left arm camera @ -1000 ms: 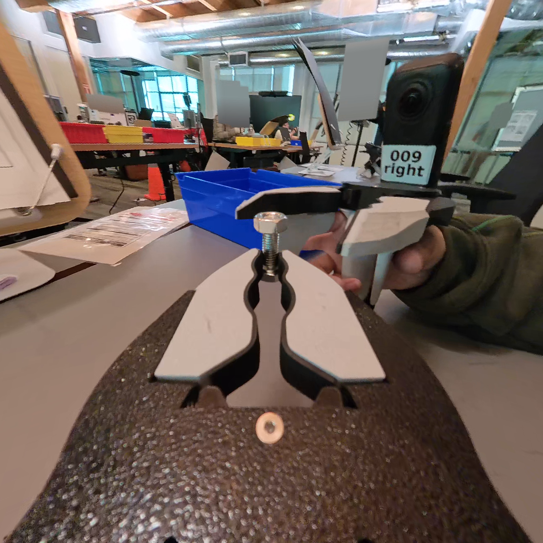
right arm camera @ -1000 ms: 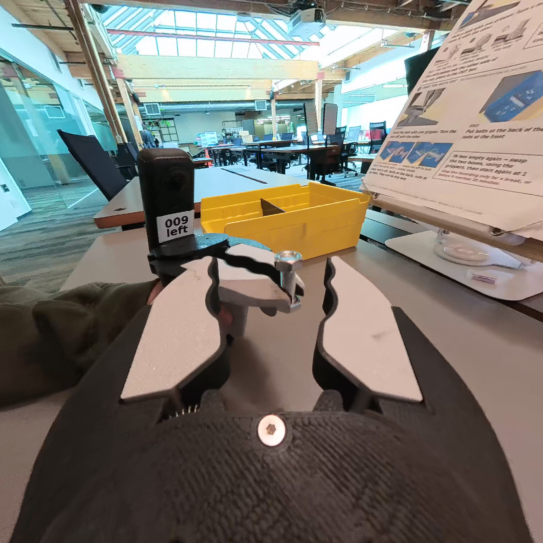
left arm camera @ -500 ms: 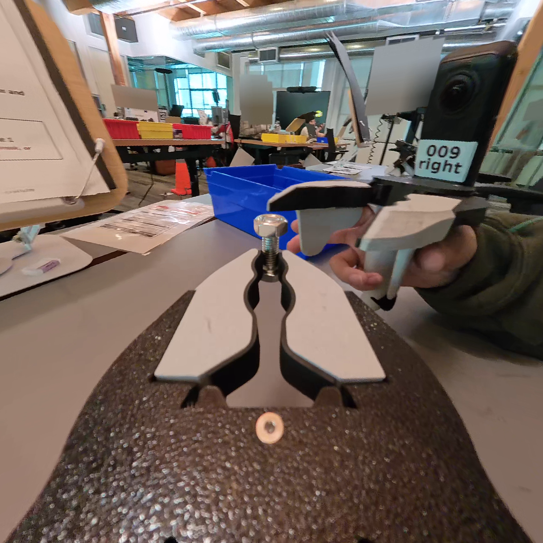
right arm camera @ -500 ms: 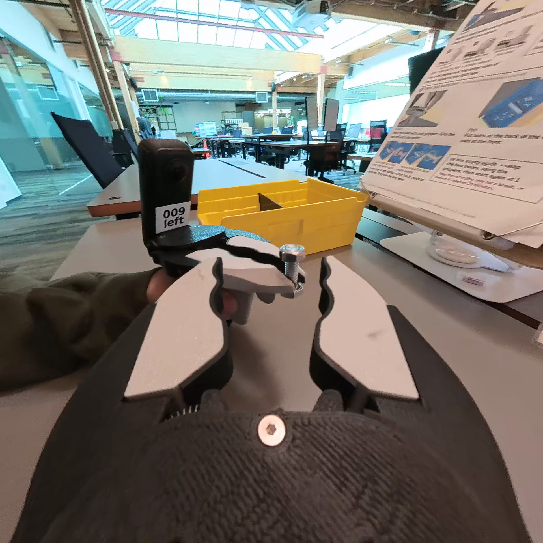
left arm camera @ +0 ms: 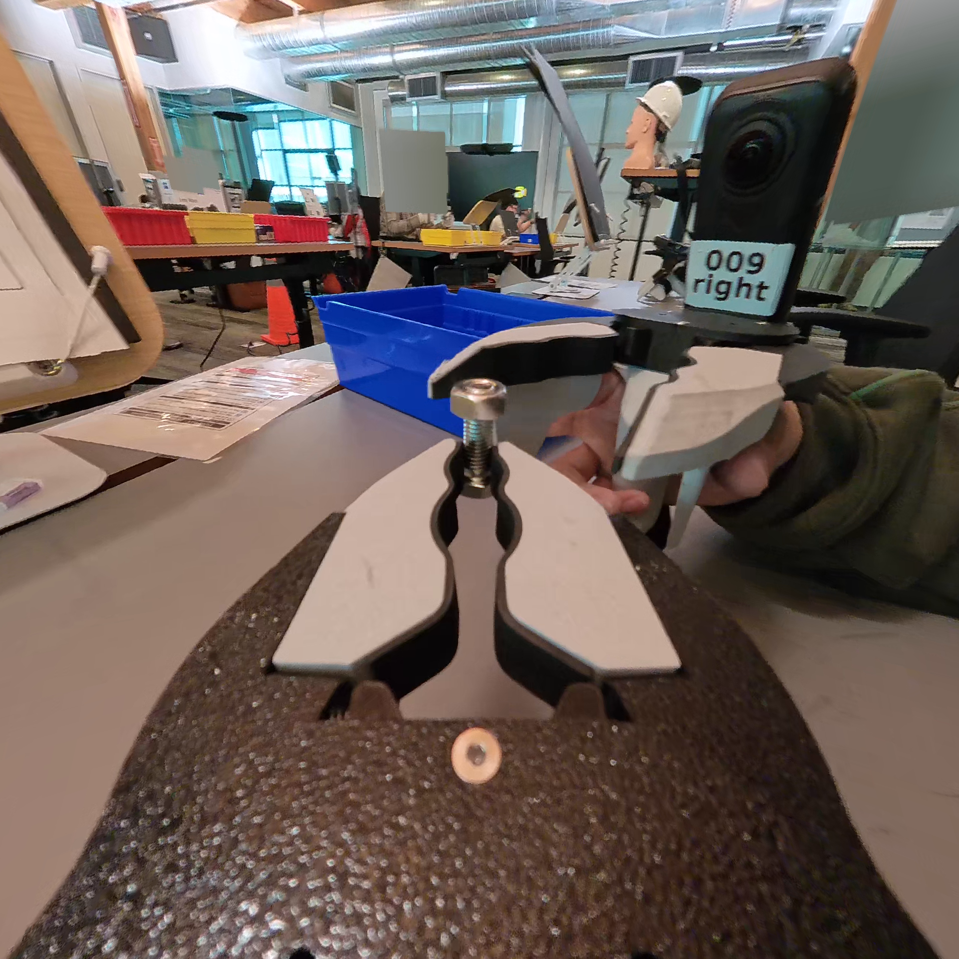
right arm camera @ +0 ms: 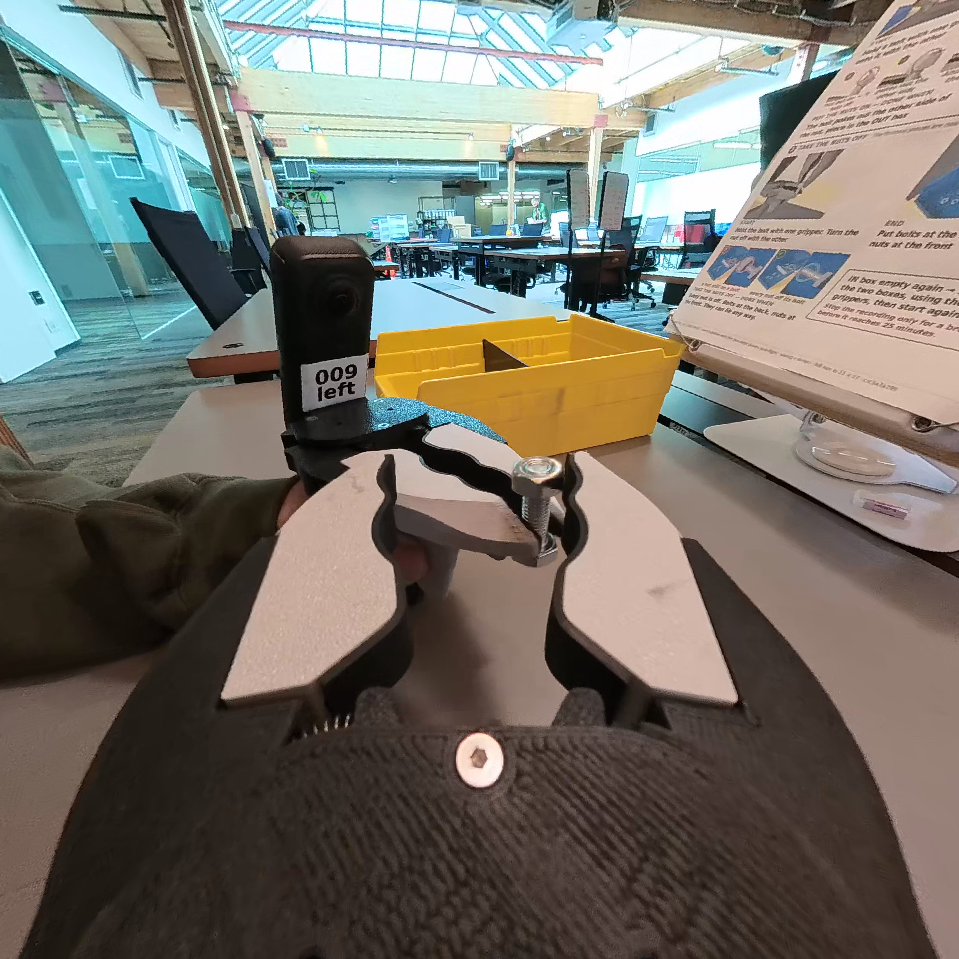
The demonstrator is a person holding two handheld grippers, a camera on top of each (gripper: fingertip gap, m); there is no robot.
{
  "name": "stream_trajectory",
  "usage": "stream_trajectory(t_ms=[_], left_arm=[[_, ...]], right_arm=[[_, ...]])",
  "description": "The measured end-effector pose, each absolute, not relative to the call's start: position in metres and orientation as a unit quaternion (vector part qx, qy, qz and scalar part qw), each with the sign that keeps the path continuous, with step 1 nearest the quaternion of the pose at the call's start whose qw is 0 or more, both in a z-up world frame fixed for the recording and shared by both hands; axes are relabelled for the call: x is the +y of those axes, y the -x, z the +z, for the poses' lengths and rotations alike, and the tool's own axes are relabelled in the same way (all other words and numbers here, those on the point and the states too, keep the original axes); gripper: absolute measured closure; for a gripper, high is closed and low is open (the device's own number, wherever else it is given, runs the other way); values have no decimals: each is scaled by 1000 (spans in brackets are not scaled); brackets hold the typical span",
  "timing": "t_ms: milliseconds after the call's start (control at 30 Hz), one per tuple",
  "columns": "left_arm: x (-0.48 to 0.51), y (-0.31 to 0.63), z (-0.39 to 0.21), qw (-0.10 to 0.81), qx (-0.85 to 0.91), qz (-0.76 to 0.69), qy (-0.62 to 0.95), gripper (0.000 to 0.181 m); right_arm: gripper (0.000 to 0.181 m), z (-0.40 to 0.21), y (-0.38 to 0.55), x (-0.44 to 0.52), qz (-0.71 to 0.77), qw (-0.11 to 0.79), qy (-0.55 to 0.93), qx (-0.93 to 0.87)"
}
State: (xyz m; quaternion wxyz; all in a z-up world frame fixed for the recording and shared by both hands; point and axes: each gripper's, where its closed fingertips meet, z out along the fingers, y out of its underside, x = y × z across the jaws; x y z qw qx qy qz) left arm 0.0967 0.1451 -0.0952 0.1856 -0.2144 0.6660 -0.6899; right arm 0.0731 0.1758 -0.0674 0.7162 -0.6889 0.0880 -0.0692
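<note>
My left gripper (left arm camera: 477,459) is shut on the threaded shaft of a steel bolt (left arm camera: 476,441) and holds it upright above the grey table (left arm camera: 155,545). A hex nut (left arm camera: 477,399) sits at the bolt's top end. My right gripper (right arm camera: 477,467) is open, with its fingers at the height of the nut (right arm camera: 537,469). The nut lies between them, close to the right finger (right arm camera: 612,550). In the right wrist view the left gripper (right arm camera: 539,539) reaches in from the left with the bolt (right arm camera: 538,514) clamped at its tips. In the left wrist view the right gripper (left arm camera: 597,384) comes in from the right, one finger passing behind the nut.
A blue bin (left arm camera: 415,337) stands behind the bolt in the left wrist view. A yellow divided bin (right arm camera: 534,394) stands beyond the grippers in the right wrist view. An instruction sheet on a stand (right arm camera: 856,233) is at the right, and a laminated paper (left arm camera: 223,394) lies flat on the table. My two grippers' fingertips are within a few centimetres of each other.
My right gripper has moved in toward the bolt, so the nut now sits between its open fingers. My left gripper keeps its hold on the bolt.
</note>
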Motion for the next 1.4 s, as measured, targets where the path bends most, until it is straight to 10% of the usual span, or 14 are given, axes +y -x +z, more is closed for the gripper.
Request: stream_trajectory(t_ms=[167,667,767,1000,1400], left_arm=[[163,-110,-97,207,653,-680,263,172],[154,-106,-100,197,666,-675,248,172],[162,-110,-99,194,656,-677,270,172],[150,-103,-98,175,664,-685,243,172],[142,-96,-100,132,673,-690,232,172]], right_arm=[[141,-69,-68,171,-56,704,705,66],[126,-69,-78,172,-46,712,692,113],[165,-64,-58,169,-3,719,693,50],[135,-73,-98,160,-70,708,685,159],[157,-82,-92,164,-41,700,699,142]])
